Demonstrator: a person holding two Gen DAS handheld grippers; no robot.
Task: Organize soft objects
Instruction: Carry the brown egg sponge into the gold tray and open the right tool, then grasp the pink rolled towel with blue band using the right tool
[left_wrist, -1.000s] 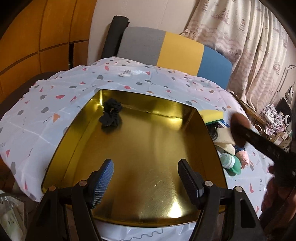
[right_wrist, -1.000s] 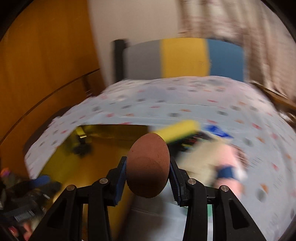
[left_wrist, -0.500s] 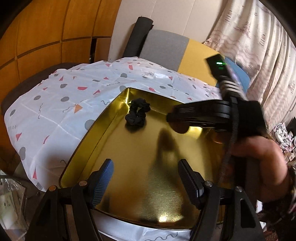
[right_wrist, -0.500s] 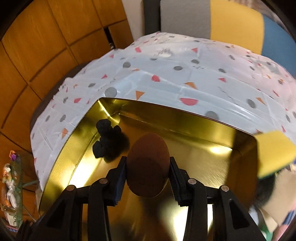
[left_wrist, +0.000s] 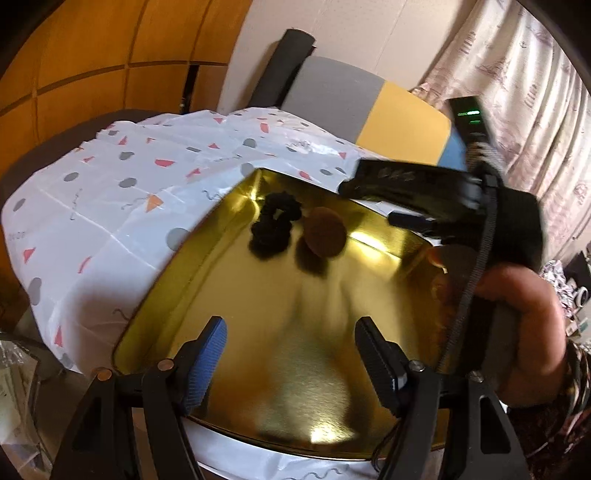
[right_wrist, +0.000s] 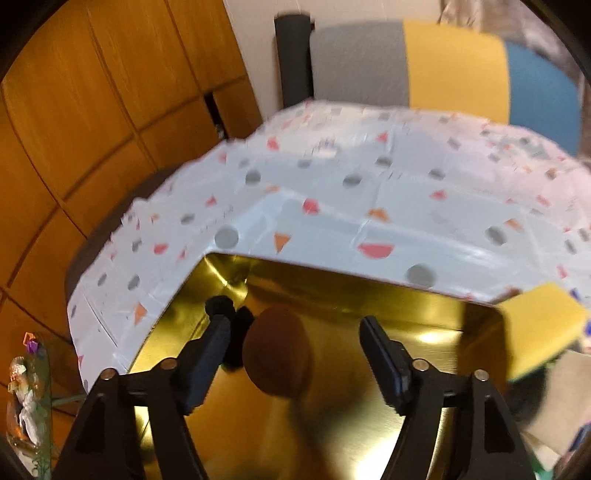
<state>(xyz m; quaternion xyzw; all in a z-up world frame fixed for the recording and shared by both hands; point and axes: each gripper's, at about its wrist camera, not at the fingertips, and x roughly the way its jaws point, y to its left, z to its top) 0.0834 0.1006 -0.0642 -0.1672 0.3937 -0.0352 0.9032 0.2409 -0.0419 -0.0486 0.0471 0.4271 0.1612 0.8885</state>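
Now | right claw (right_wrist: 295, 354) wide open, empty | left claw (left_wrist: 291, 356) open, empty | no legible writing

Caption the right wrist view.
Open right tool over the gold tray, brown sponge released beside the black scrunchie.

Glossy gold metal tray (left_wrist: 258, 369), matt brown sponge (left_wrist: 325, 236), ruffled black cloth scrunchie (left_wrist: 273, 229)

Warm dim light, glare on the gold tray (left_wrist: 229, 280), motion blur, fisheye-bent edges.
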